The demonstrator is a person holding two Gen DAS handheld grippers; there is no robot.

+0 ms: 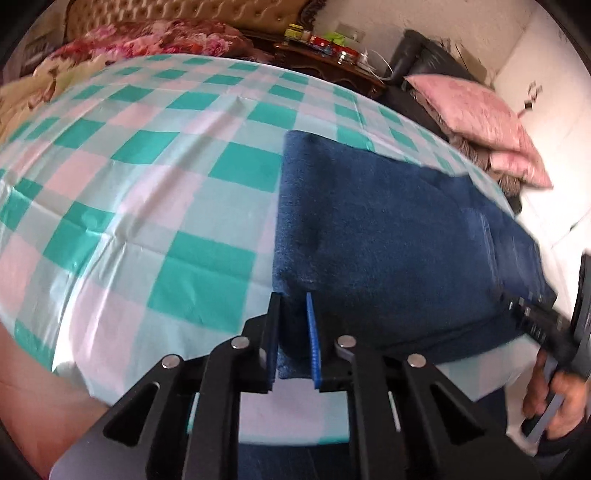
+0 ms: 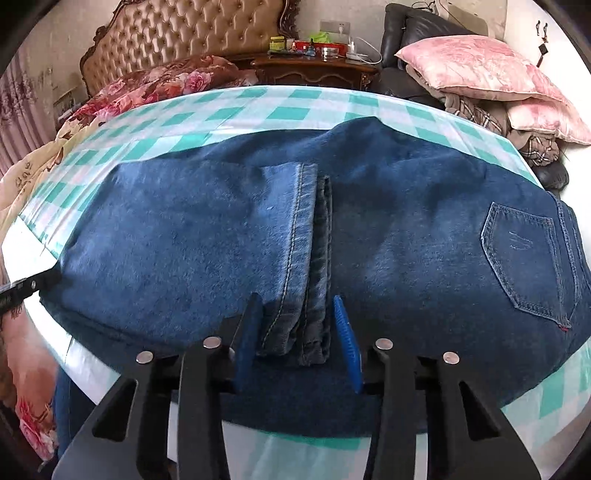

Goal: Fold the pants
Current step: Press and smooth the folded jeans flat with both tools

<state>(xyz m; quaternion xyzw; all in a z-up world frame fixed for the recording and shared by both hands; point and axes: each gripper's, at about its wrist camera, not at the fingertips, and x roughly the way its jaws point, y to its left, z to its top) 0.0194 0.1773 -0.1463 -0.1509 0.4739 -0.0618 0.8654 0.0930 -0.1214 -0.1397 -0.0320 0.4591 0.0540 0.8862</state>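
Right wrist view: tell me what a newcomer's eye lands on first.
The blue jeans fill the middle, folded over on the green-and-white checked sheet, leg hems between the right gripper fingers and a back pocket at right. Behind are a tufted headboard and pink pillows, upper right.

this is a bedroom in a home. a bed spread with a teal, pink and white checked sheet fills the middle of both views, backed by a tufted tan headboard in a carved dark wood frame. a rose-printed quilt is bunched at the head of the bed. beside it stands a dark wooden nightstand crowded with jars and small bottles, under a wall socket with a white cable plugged in. pink pillows are piled with other bedding on a dark leather chair against the white wall.
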